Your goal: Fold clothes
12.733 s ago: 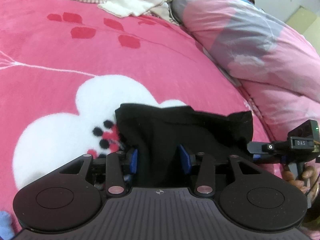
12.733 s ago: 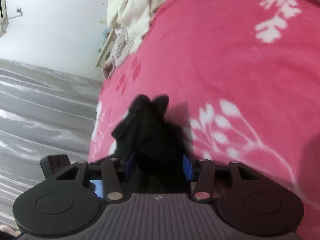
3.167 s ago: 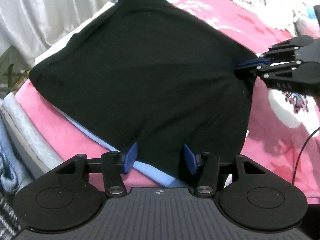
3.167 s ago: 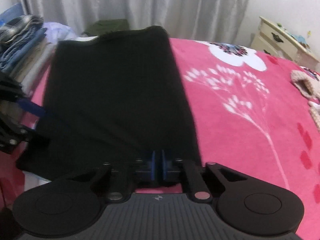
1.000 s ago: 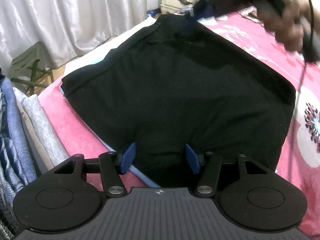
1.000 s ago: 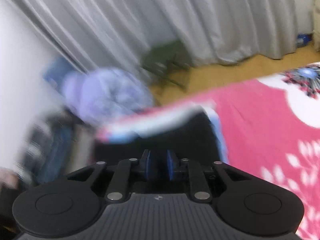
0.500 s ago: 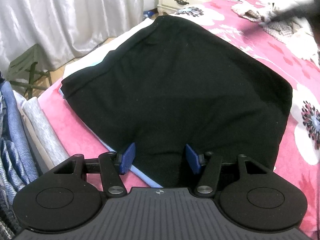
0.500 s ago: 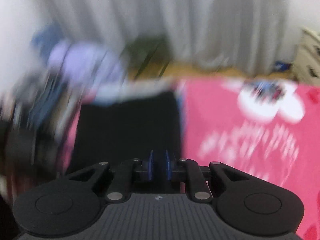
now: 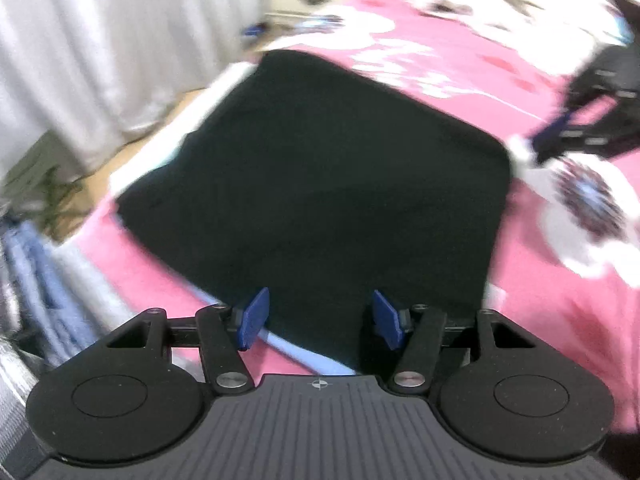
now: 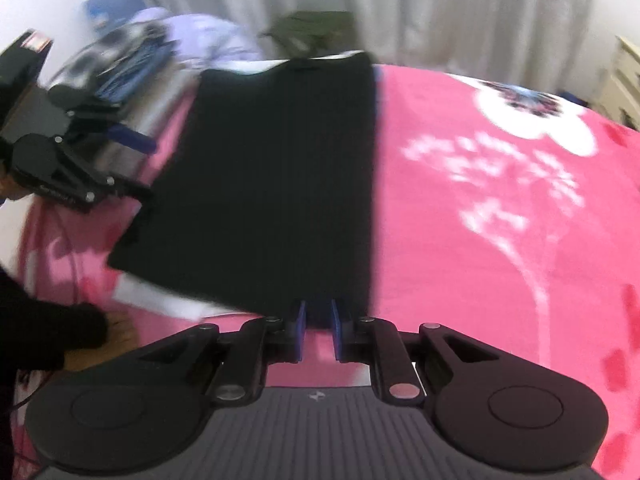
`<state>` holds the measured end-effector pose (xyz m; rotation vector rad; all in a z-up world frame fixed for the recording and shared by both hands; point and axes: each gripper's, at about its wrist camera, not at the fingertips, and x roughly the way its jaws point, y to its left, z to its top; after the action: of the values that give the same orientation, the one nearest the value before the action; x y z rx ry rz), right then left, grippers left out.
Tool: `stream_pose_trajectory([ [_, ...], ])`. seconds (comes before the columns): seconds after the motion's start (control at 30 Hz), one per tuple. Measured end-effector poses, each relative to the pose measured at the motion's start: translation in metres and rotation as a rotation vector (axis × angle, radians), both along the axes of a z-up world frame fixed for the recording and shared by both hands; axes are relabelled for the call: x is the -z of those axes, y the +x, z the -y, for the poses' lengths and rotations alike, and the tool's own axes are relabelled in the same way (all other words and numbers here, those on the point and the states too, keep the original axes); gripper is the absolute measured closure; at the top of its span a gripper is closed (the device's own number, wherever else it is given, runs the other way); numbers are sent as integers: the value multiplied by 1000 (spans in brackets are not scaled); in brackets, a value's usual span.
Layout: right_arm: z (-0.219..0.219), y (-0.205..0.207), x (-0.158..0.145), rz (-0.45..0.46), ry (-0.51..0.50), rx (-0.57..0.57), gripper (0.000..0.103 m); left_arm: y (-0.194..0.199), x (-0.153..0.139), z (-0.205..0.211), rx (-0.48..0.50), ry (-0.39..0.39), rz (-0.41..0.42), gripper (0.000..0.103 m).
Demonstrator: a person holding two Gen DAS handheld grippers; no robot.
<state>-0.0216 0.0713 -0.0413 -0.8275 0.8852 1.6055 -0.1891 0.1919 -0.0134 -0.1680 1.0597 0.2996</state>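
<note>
Black garment [image 9: 320,184] lies folded flat on a stack at the pink bed's [image 10: 500,280] edge, so it looks done. Left gripper [image 9: 320,320] hangs spread wide, empty. Right gripper [image 10: 319,330] nearly closed, holding nothing.

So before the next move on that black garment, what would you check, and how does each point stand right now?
1. Black garment lies flat in a neat rectangle on the pink blanket: ok.
2. Left claw is open, its pads not pressing the cloth: ok.
3. Right claw has let go: cannot tell, since its jaws stand narrow at the garment's near edge.
4. Light cloth peeks out under the garment's near corner; whether it gets caught: cannot tell.
5. Picture sharpness: not ok, both views are blurred.
</note>
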Motion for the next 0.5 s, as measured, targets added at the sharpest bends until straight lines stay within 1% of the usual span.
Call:
stream_pose_trajectory([
  [0.07, -2, -7, 19, 26, -23, 38, 84, 6, 12, 22, 82, -22, -51, 45],
  [0.1, -2, -6, 30, 48, -62, 80, 84, 9, 19, 32, 120, -31, -78, 45],
  [0.13, -1, -5, 42, 66, -107, 126, 84, 10, 25, 41, 135, -18, -97, 45],
  [0.17, 2, -4, 47, 66, -123, 164, 84, 10, 30, 47, 135, 6, -107, 45],
  [0.2, 9, -3, 44, 54, -118, 193, 83, 8, 31, 52, 126, 26, -100, 45],
  [0.23, 15, -6, 38, 59, -115, 217, 81, 5, 28, 54, 102, 28, -81, 45],
  [0.27, 20, -9, 30, 74, -116, 241, 73, 3, 23, 54, 72, 24, -60, 45],
  [0.3, 26, -13, 23, 88, -118, 265, 60, 0, 14, 54, 27, 17, -28, 45],
  [0.33, 32, -19, 13, 93, -107, 292, 56, -3, 4, 54, -25, 8, 9, 45],
  [0.37, 39, -26, 1, 93, -90, 319, 49, -4, -7, 55, -74, 5, 44, 43],
  [0.4, 46, -34, -10, 93, -64, 343, 42, -5, -17, 56, -121, 5, 79, 35],
  [0.43, 54, -42, -21, 96, -34, 362, 38, -5, -30, 58, -167, 0, 127, 21],
  [0.47, 60, -49, -29, 103, -6, 378, 31, -5, -40, 60, -203, -10, 179, 13],
  [0.5, 65, -57, -36, 118, 15, 393, 25, -4, -49, 63, -225, -11, 230, 2],
])
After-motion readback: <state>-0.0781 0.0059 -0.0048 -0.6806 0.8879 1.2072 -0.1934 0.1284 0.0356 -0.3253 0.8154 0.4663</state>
